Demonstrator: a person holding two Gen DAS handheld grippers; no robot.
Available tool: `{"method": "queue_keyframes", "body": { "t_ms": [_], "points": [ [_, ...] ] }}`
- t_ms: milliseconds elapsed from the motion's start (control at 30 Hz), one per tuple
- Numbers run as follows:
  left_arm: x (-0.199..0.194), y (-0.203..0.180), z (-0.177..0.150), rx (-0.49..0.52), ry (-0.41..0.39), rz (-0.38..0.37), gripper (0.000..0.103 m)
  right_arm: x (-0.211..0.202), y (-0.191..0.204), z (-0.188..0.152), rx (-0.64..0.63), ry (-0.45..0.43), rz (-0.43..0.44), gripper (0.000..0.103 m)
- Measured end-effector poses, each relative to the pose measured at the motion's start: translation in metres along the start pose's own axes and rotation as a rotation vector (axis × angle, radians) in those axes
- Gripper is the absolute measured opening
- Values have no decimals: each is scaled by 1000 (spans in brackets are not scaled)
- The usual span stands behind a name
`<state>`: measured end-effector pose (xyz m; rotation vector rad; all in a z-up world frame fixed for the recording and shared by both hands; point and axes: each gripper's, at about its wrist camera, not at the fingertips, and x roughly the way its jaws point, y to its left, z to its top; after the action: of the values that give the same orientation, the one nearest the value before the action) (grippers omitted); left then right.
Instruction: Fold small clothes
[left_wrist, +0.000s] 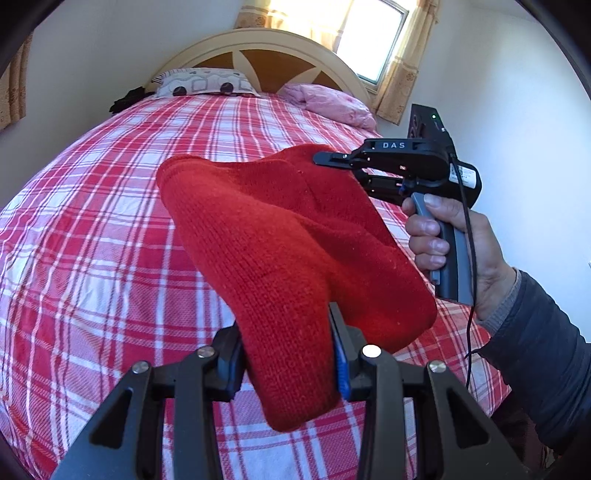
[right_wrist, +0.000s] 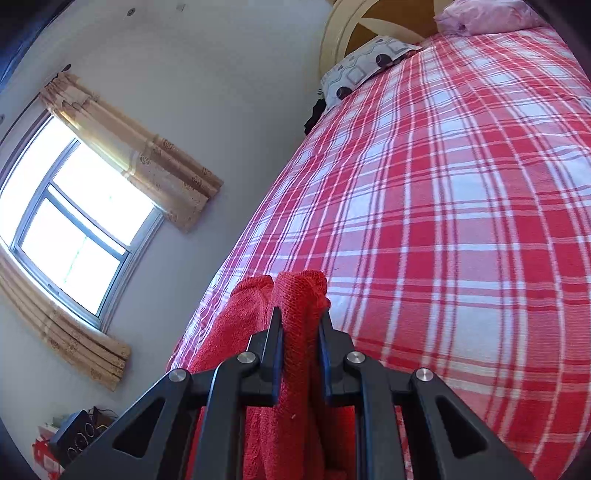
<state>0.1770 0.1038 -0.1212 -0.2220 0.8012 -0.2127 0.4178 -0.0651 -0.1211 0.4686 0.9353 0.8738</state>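
Observation:
A red knitted garment (left_wrist: 280, 236) hangs in the air above the red and white plaid bed (left_wrist: 92, 240), held by both grippers. My left gripper (left_wrist: 288, 354) is shut on its near end, with the knit bunched between the fingers. My right gripper (left_wrist: 332, 162) is at the right, held by a hand, and is shut on the garment's far edge. In the right wrist view the right gripper (right_wrist: 299, 321) pinches a thick fold of the red knit (right_wrist: 295, 295), which hangs down on the left over the bed's edge (right_wrist: 207, 317).
A patterned pillow (left_wrist: 207, 83) and a pink pillow (left_wrist: 328, 101) lie at the headboard (left_wrist: 258, 48). A dark item (left_wrist: 127, 98) lies at the bed's far left. A window with curtains (right_wrist: 74, 221) is on the wall. A black box (left_wrist: 424, 122) stands beside the bed.

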Motion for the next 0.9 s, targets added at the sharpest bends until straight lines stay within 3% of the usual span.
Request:
{"method": "queue_keyframes", "body": {
  "t_ms": [900],
  "points": [
    [-38, 70, -32, -111, -20, 95, 40, 96, 70, -23, -96, 130, 41, 16]
  ]
}}
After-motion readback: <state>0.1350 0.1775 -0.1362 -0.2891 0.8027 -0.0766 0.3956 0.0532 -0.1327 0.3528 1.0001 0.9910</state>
